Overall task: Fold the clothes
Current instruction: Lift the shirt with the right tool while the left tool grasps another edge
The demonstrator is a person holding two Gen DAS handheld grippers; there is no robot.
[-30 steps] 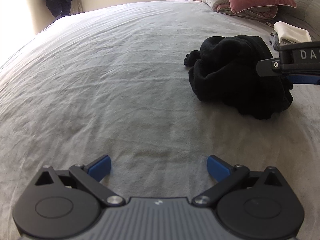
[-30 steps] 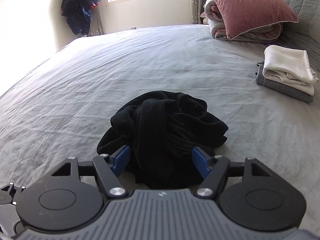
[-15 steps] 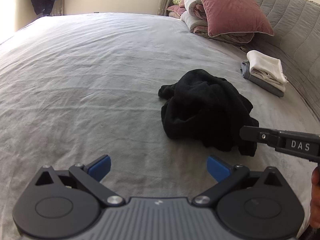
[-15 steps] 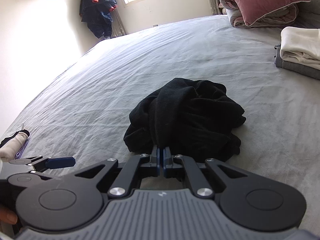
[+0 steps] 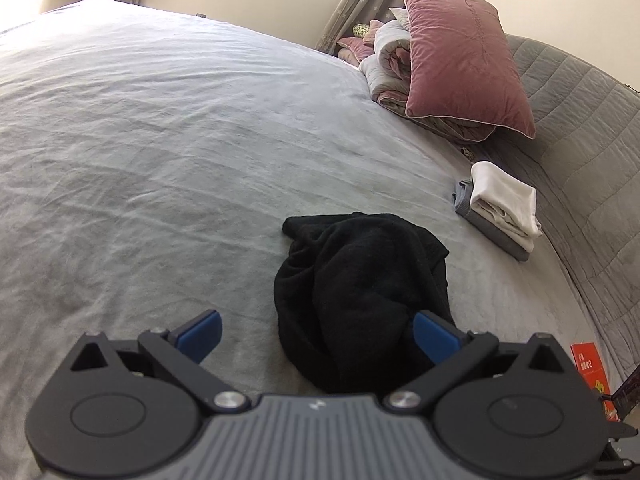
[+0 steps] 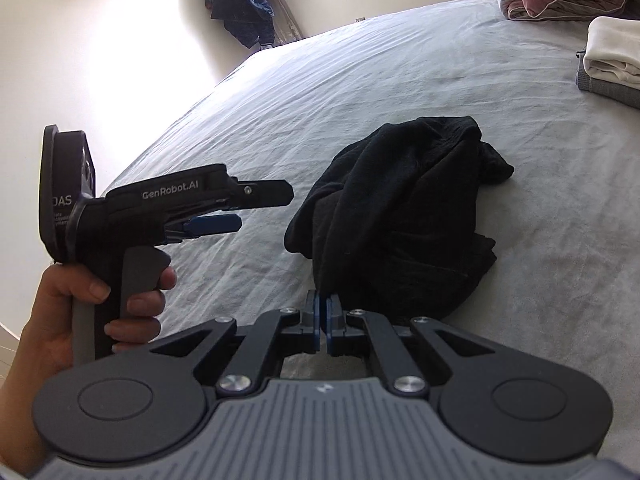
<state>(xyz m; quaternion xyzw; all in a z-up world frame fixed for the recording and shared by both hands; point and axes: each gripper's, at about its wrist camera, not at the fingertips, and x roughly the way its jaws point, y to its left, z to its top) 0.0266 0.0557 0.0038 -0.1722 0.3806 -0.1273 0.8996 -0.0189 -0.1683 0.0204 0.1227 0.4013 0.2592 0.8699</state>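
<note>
- Black garment (image 6: 404,216) — lies crumpled in a heap on the bed (image 5: 180,152), not yet spread for folding.
- Right tongs (image 6: 324,312) — pinched tight on the garment's near edge, a hold suited to drawing it out.
- Left tongs (image 5: 316,332) — wide apart, empty, poised beside the heap for a second hold.

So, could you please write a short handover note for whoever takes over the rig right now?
Right claw: shut on the near edge of the black garment.
Left claw: open, holding nothing, with the garment's near end between its fingers.
The garment lies crumpled in a heap on the grey bed.
Done: a white and a grey garment sit in a folded stack near the headboard.
Left: spread the black garment flat, fold it, add it to the stack.
</note>
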